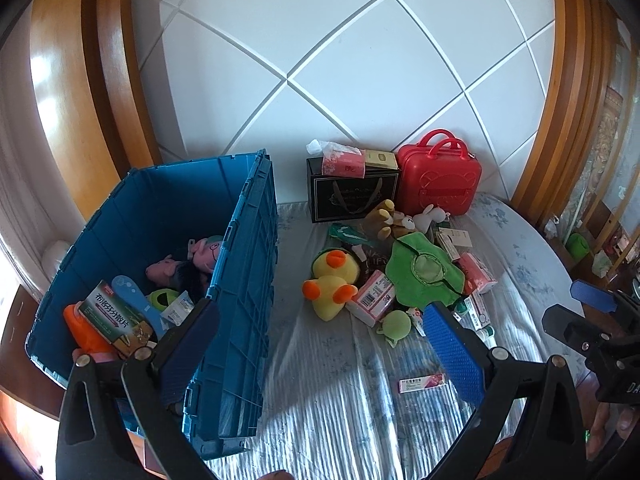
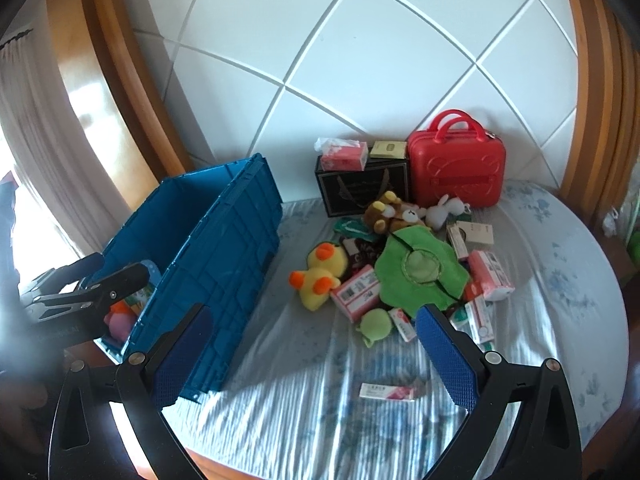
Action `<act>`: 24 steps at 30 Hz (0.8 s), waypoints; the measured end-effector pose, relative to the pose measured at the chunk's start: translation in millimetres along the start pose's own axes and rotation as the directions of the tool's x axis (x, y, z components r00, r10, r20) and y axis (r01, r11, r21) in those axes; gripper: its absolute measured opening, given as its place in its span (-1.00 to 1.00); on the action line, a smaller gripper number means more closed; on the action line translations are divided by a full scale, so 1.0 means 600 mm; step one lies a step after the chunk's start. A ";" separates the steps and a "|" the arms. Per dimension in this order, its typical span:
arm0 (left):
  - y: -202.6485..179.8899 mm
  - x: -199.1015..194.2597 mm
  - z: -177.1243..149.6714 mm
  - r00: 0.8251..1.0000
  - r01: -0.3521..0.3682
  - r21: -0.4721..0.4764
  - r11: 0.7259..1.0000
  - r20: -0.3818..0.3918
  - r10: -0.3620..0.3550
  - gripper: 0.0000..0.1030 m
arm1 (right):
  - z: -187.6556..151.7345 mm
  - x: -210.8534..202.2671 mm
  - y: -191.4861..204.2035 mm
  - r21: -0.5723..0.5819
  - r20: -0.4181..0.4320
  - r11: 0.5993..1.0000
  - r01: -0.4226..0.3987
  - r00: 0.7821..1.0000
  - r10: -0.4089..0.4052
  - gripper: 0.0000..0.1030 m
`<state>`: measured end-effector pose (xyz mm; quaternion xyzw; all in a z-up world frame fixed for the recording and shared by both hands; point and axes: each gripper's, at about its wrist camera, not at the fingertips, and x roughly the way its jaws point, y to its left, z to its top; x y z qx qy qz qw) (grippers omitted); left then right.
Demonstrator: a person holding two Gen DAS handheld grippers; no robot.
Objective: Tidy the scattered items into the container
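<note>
A blue crate [image 1: 240,280] stands on the bed at left, also in the right wrist view [image 2: 224,248]; it holds plush pigs [image 1: 188,264], a medicine box [image 1: 110,318] and other items. A pile lies to its right: yellow duck plush [image 1: 330,284], green plush [image 1: 424,270], pink boxes, small green plush [image 1: 394,326]. A lone pink-white box [image 1: 422,383] lies nearer, also in the right wrist view [image 2: 390,391]. My left gripper [image 1: 320,344] is open and empty beside the crate. My right gripper [image 2: 312,354] is open and empty above the bed.
A red case [image 1: 440,178], a black gift bag [image 1: 352,196] and a tissue pack [image 1: 344,162] stand against the white headboard. Wooden frames flank the bed. The bed's rounded edge [image 2: 612,320] falls off at right.
</note>
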<state>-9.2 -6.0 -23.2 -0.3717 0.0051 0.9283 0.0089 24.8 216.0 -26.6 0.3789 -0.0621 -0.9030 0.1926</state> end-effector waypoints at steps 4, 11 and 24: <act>-0.008 0.002 -0.001 1.000 0.009 -0.020 1.000 -0.011 -0.009 1.00 | -0.002 0.000 -0.014 0.007 -0.006 1.000 0.001 1.000 -0.001 0.99; -0.022 0.007 -0.001 1.000 -0.003 -0.019 1.000 -0.023 0.002 1.00 | -0.005 -0.003 -0.026 0.005 -0.011 1.000 0.003 1.000 -0.003 0.99; -0.057 0.016 0.001 0.999 0.023 0.032 0.999 -0.041 -0.022 1.00 | -0.010 -0.001 -0.047 0.022 -0.017 1.000 0.012 1.000 -0.012 0.99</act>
